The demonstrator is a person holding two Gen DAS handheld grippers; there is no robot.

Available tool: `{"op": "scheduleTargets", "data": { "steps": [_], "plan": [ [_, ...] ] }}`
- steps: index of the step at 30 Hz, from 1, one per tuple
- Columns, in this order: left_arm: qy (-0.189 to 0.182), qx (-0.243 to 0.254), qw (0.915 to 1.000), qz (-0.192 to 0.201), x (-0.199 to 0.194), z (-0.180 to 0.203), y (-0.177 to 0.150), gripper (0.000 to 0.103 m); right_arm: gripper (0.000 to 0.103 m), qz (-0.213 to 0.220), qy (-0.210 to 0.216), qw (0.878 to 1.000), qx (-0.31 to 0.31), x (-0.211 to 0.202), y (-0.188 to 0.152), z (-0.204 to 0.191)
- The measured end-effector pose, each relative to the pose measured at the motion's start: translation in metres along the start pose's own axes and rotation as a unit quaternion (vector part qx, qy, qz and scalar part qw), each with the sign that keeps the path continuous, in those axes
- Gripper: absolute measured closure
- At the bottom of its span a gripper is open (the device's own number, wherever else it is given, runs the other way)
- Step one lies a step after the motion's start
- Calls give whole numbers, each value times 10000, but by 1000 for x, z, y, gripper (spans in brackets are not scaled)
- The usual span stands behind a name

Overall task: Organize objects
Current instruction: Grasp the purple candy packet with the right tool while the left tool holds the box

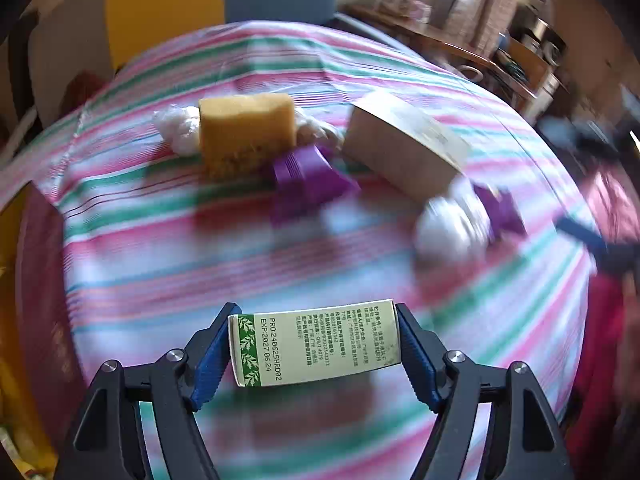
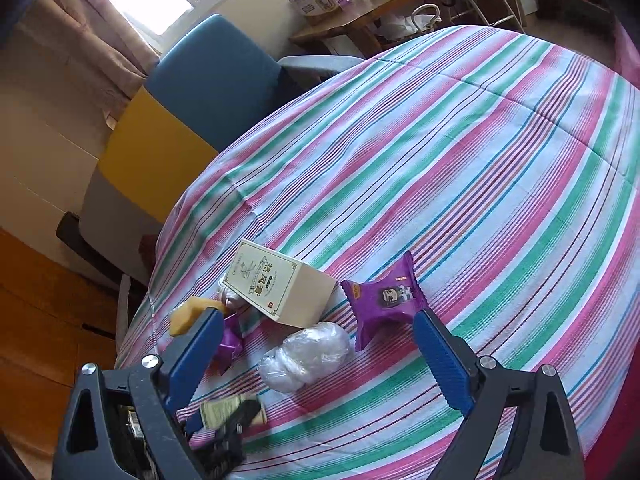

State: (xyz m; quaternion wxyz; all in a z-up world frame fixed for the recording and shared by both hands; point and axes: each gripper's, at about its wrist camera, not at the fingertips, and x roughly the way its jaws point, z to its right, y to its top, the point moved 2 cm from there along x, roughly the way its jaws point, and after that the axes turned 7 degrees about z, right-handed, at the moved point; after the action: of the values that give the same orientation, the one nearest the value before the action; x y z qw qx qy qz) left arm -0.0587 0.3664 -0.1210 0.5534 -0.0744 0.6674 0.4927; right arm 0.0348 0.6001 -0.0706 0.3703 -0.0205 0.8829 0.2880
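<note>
My left gripper (image 1: 316, 320) is shut on a small green-and-white printed box (image 1: 316, 344), its blue pads pressed on the two short ends, above the striped cloth. Beyond it lie a yellow sponge (image 1: 244, 136), a purple snack packet (image 1: 308, 184), a cream carton (image 1: 404, 144) and a white plastic-wrapped bundle (image 1: 452, 228). My right gripper (image 2: 318, 318) hangs open above the cream carton (image 2: 276, 284), a white bundle (image 2: 308, 354) and a second purple packet (image 2: 384, 296), touching none. The left gripper with its small box (image 2: 224, 408) shows blurred at the lower left of the right wrist view.
A round table under a pink, green and blue striped cloth (image 2: 460, 168) bears everything. A blue chair (image 2: 216, 76) and a yellow panel (image 2: 152, 160) stand behind it. A wooden shelf (image 2: 360, 8) with boxes is further back. A dark red object (image 1: 36, 280) stands at the table's left edge.
</note>
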Motion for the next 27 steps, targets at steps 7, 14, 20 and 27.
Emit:
{"op": "scheduleTargets", "data": {
  "steps": [7,14,20,27],
  "plan": [
    [180,952,9942,461,-32,21,-61,27,7,-13,-314,9994,137,3,1,10],
    [-98,646,9958,634,-23,12,-62,30,7,-75,-792,9968,-64,10,-1,13],
    [-137,686,9940,839,-24,11,-70,30,8,-15,-1100,9938,-131,12,1,17],
    [-238,653,9935,906,-27,7,-75,30,9,-227,-1439,9884,-436,23,-5,13]
  ]
}}
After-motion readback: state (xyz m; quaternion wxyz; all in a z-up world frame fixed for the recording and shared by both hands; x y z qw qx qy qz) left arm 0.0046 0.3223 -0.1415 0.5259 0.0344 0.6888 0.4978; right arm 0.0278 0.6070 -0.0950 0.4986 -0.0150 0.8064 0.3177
